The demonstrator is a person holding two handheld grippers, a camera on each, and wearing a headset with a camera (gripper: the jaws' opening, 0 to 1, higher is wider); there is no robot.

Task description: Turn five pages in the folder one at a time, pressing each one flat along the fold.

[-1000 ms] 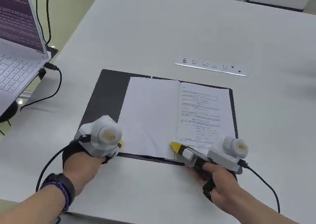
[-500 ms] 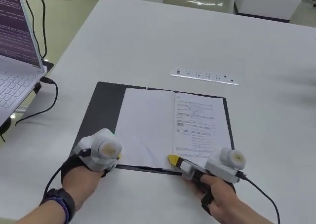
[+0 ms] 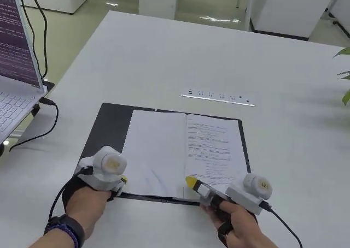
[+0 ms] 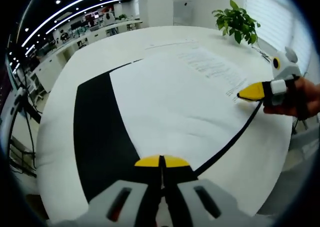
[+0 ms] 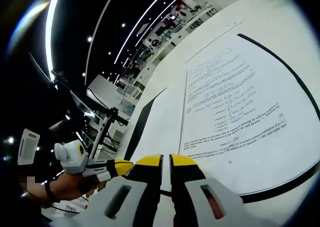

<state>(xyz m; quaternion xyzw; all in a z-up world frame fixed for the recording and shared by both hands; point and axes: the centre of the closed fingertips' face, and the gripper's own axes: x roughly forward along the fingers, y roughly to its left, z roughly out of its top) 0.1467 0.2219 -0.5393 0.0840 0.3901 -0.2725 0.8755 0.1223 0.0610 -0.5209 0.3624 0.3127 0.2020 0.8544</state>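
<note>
A black folder [image 3: 104,130] lies open on the white table, with a blank white page [image 3: 153,149] on its left and a printed page [image 3: 213,147] on its right. My left gripper [image 3: 123,179] rests shut at the folder's near left edge, its yellow tips [image 4: 161,161] over the black cover [image 4: 100,142] beside the blank page [image 4: 175,97]. My right gripper [image 3: 190,181] is shut, its yellow tips [image 5: 166,162] at the near end of the fold [image 5: 183,112], on the bottom of the printed page [image 5: 235,107]. Nothing is held by either.
An open laptop [image 3: 13,78] with a black cable [image 3: 41,125] stands at the far left. A flush socket strip [image 3: 217,99] is set in the table behind the folder. A plant [image 4: 236,22] stands at the table's right.
The head camera has tilted up, so the folder sits lower in view. Both grippers keep their places at the folder's near edge, still shut.
</note>
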